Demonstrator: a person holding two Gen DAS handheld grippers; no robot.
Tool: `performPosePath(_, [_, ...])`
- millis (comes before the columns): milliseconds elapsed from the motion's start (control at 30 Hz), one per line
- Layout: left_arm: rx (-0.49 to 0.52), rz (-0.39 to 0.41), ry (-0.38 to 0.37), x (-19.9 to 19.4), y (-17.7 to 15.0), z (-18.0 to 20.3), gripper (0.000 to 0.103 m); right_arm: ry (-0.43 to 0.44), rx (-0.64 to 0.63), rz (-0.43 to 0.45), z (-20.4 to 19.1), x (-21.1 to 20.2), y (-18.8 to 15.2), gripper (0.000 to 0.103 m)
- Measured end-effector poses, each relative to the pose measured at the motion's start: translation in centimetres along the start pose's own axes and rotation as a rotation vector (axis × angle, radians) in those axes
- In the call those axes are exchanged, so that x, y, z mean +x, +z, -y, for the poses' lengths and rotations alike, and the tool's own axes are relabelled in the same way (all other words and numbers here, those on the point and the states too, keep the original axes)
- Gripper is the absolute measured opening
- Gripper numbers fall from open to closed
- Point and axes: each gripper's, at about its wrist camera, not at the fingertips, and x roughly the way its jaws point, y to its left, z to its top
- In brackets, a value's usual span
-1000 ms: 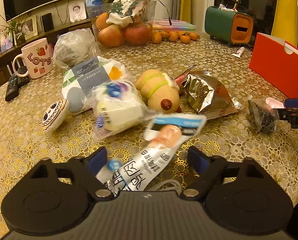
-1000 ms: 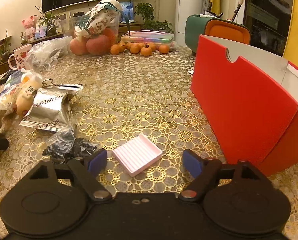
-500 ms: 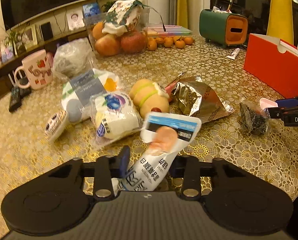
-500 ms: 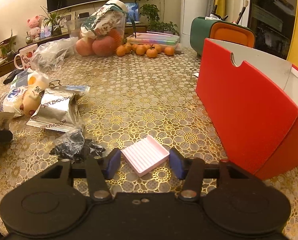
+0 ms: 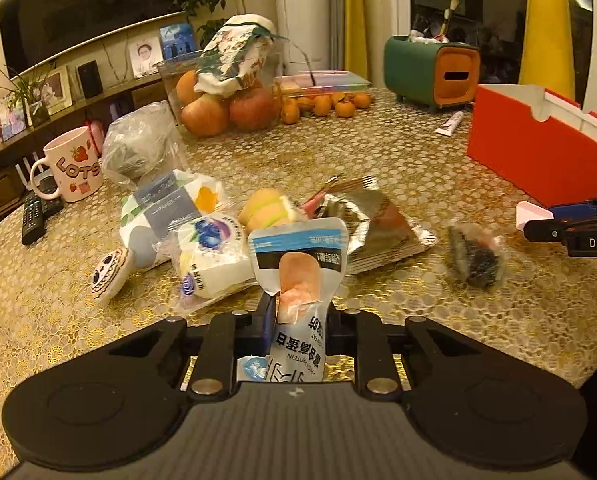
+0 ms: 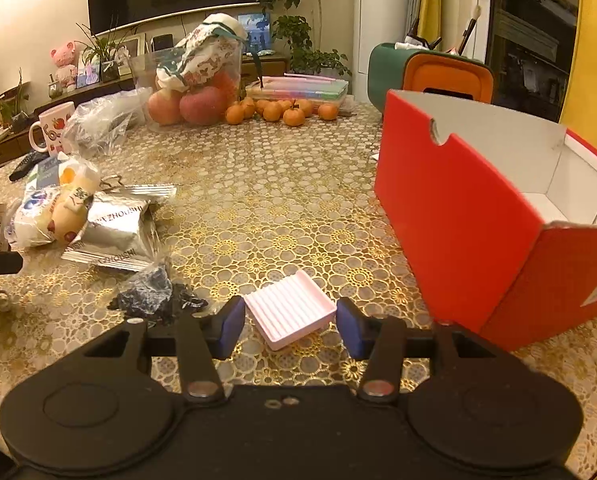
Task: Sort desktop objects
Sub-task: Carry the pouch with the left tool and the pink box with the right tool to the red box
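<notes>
The white-and-blue snack pouch with a pink sausage picture stands nearly upright between the 2 blue pads of the left gripper, which are clamped tight on its lower half; its top flap rises in front of the pile of wrapped snacks. Just behind it lie a clear-wrapped blueberry bread, a yellow plush toy and a crumpled silver foil bag, all close together on the gold-patterned tablecloth. A small skull-faced item lies left of the pile, and a dark crinkled packet sits apart to the right. The right gripper has just been narrowing around the pink ribbed tray, which lies flat on the cloth between its 2 pads; a slim gap shows on each side, so the pads do not press on it. The red cardboard box, open at the top, stands just right of the tray. Farther back are a strawberry mug, a clear tub of apples, a row of tangerines and a green-and-orange tissue holder.
</notes>
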Motion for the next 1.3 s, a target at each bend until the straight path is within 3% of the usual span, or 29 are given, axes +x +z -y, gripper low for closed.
performPosePath(400, [-0.001,0.008,-0.039,-2.9,0.9,2.9,0.019,-0.013,0.022,0.013,1.5,-4.4,-0.5,0.049])
performPosePath(667, [0.006,0.014,-0.104,-4.7,2.1,6.2,0.019,-0.019,0.044,0.044,2.8,-7.9,-0.5,0.049])
performPosePath(1300, [0.125,0.06,-0.279,-6.2,6.2,15.9,0.019,-0.053,0.109,0.115,8.4,-13.4,0.4,0.049])
